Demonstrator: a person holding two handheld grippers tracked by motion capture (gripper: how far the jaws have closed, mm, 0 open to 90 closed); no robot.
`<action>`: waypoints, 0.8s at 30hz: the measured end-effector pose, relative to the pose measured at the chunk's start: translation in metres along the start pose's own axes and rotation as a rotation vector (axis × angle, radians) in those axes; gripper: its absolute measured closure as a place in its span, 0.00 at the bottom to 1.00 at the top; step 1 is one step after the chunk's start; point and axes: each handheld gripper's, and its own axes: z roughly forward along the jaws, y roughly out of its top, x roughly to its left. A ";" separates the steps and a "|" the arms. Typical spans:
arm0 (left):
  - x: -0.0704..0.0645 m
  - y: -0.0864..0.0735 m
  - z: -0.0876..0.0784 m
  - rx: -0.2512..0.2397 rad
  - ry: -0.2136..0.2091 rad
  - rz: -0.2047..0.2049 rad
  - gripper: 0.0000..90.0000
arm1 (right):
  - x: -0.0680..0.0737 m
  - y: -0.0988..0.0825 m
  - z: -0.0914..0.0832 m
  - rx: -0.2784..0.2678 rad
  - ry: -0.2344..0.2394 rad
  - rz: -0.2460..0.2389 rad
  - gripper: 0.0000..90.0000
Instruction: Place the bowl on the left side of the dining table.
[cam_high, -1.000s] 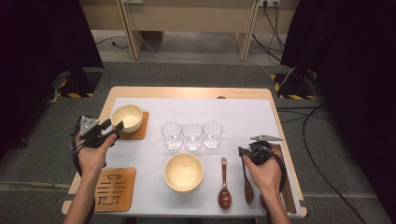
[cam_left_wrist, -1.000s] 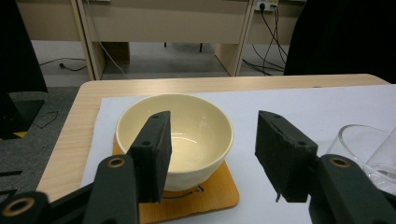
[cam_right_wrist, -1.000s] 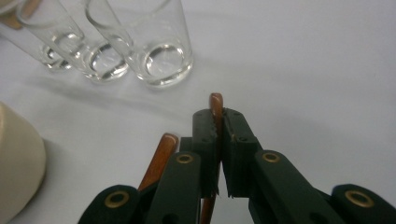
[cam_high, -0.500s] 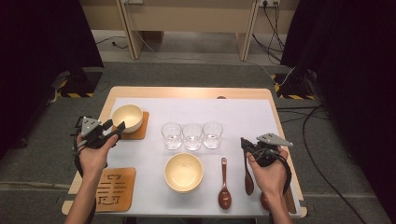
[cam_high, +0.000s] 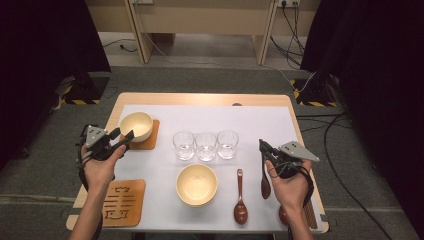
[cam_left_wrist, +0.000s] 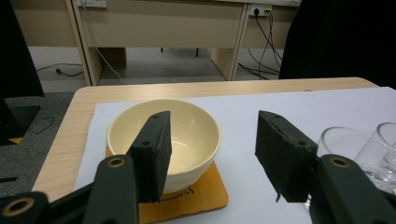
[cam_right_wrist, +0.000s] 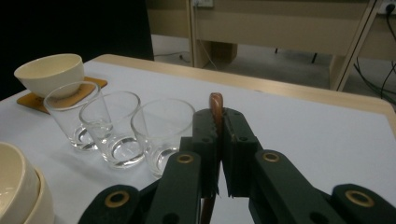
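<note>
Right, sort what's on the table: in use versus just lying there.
In use:
right gripper, shut on a wooden spoon
left gripper, open at the bowl on the coaster

Lying about:
three glasses
stacked bowls
second spoon
spare coaster

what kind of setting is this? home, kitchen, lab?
Most likely a lab or recording room set up for tabletop data collection, not a home. A bare wooden table with a white mat stands on grey carpet between black curtains, hazard-striped stand feet sit beside it, and loose cables trail over the floor.
</note>
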 end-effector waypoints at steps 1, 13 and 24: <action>0.000 0.000 -0.001 -0.002 0.001 0.001 0.50 | 0.001 0.001 -0.001 -0.022 0.001 -0.001 0.94; -0.003 0.003 -0.006 -0.017 0.000 0.009 0.50 | 0.005 0.014 -0.003 -0.111 0.006 -0.033 0.94; -0.007 0.005 -0.007 -0.023 -0.011 0.020 0.50 | 0.015 0.032 0.005 -0.167 0.038 -0.059 0.94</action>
